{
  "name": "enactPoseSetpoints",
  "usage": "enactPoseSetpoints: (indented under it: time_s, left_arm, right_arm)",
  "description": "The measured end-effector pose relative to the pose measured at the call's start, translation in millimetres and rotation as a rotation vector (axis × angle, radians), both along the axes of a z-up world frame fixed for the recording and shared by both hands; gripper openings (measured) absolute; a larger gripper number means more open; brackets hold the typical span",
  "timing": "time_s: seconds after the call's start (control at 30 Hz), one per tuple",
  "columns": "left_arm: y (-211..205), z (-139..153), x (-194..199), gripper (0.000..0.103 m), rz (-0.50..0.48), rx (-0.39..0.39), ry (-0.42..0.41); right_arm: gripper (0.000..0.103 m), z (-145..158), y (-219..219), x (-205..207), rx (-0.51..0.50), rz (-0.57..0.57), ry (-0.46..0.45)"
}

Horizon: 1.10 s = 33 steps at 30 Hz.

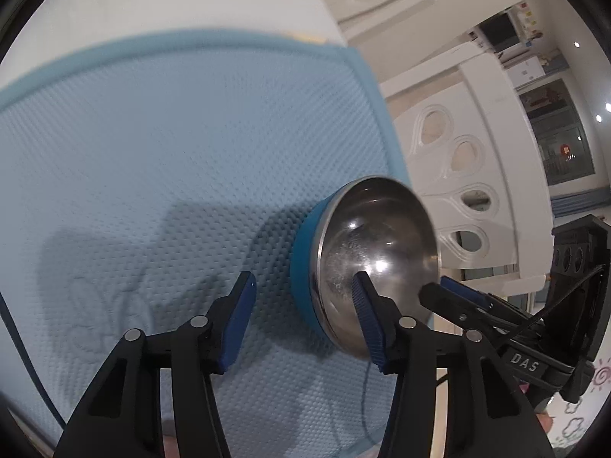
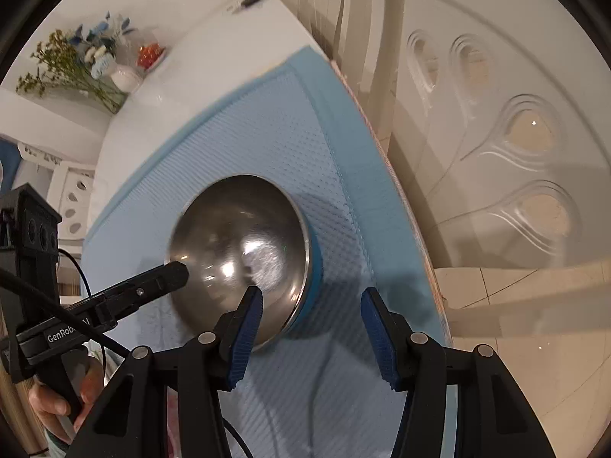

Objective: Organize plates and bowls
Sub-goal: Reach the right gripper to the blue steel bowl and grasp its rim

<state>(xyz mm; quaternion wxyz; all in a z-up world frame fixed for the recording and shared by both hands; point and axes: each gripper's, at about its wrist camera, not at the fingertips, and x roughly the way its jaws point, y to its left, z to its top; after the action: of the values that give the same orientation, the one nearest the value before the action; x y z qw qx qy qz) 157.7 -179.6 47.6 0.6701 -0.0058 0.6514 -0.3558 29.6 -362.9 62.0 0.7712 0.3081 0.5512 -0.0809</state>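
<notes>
While both tools are pointed steeply down at the bowl (image 1: pixel 378 252), the left gripper (image 1: pixel 303 318) is seen partly open: one blue pad is laid in front of the steel inside, the other is held outside over the mat, and the bowl's blue outer wall is framed between them. No pad is seen pressed on the rim, so nothing is gripped. The right gripper (image 2: pixel 313 330) is held the same way on the opposite side, partly open, with one pad over the polished interior and the other clear of the wall, above the mat. From each wrist view the tip of the other tool is seen at the far rim; contact there cannot be judged.

The bowl – steel inside, blue outside – is placed on a light blue textured mat (image 1: pixel 172 152), near its edge. Whether it sits flat cannot be told.

The mat is spread on a white table (image 2: pixel 183 87). A white chair (image 1: pixel 458 191) with teardrop cut-outs is noted just beyond the table edge – a vase of flowers (image 2: pixel 95 61) at the far corner. A hand (image 2: pixel 53 404) is seen on the left tool's handle.
</notes>
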Motion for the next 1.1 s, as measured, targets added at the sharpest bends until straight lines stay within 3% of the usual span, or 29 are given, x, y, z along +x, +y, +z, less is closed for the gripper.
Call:
enactPoseSetpoints:
  time_s: [0.07,0.13,0.27,0.33,0.47,0.7,1.1]
  left_arm:
    - [-3,-8,3,0.044,-0.002,0.005,0.024]
    - [-6,-13,5,0.035,-0.002,0.016,0.029]
    - [-8,-23,7,0.018,-0.002,0.006,0.062]
    - [-10,-24,5,0.015,-0.005,0.006,0.061]
    - [-10,-22,0,0.015,-0.029,0.024,0.020]
    - [-10,-10,-12,0.014,-0.042,0.027,-0.035]
    - [60,68,-25,0.014,0.029,-0.035,-0.163]
  right_arm:
    - [0.052,-10,-4,7,0.011,0.014,0.011]
    - [0.048,-17,-6,12,0.023,0.029,0.012]
    - [0.035,-24,-6,18,0.021,0.051,0.013]
    - [0.031,-25,-6,17,0.029,0.049,0.000]
    - [0.022,-25,0,19,0.031,0.057,-0.019]
    - [0.022,-23,9,17,0.030,0.041,-0.017]
    - [0.022,37,47,3,0.018,0.078,-0.110]
